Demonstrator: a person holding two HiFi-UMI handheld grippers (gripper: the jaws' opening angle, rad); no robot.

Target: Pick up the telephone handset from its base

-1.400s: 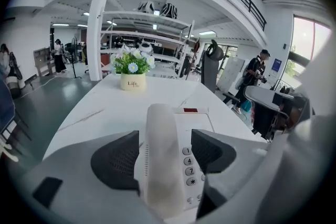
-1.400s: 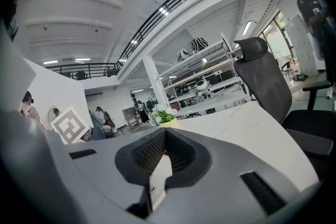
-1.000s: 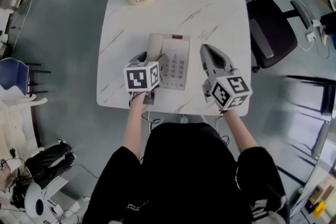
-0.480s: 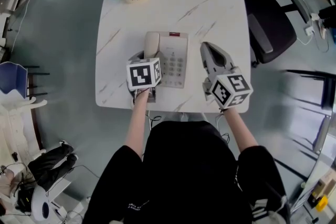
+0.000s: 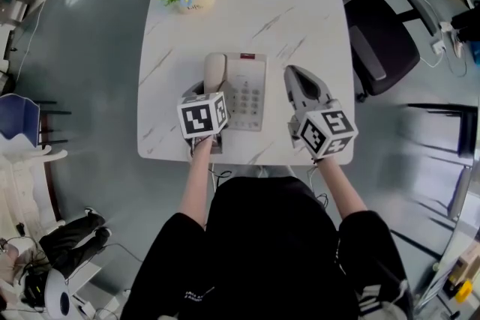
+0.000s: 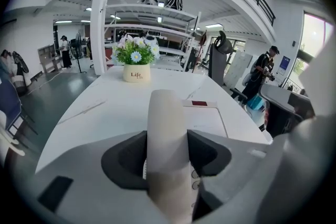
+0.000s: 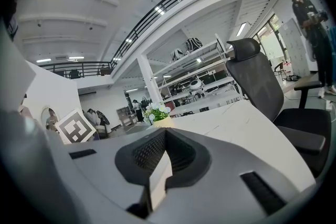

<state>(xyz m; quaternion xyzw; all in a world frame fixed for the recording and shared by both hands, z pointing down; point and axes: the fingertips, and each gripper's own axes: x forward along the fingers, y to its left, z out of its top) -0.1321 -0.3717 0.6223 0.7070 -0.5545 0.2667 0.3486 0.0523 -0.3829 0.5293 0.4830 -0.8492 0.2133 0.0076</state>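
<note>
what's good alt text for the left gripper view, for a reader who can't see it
The jaws of the left gripper press on both sides of a cream telephone handset that lies on its base, on a white marbled table. Beyond it stands a small pot of flowers, with a large hall and people far behind.
</note>
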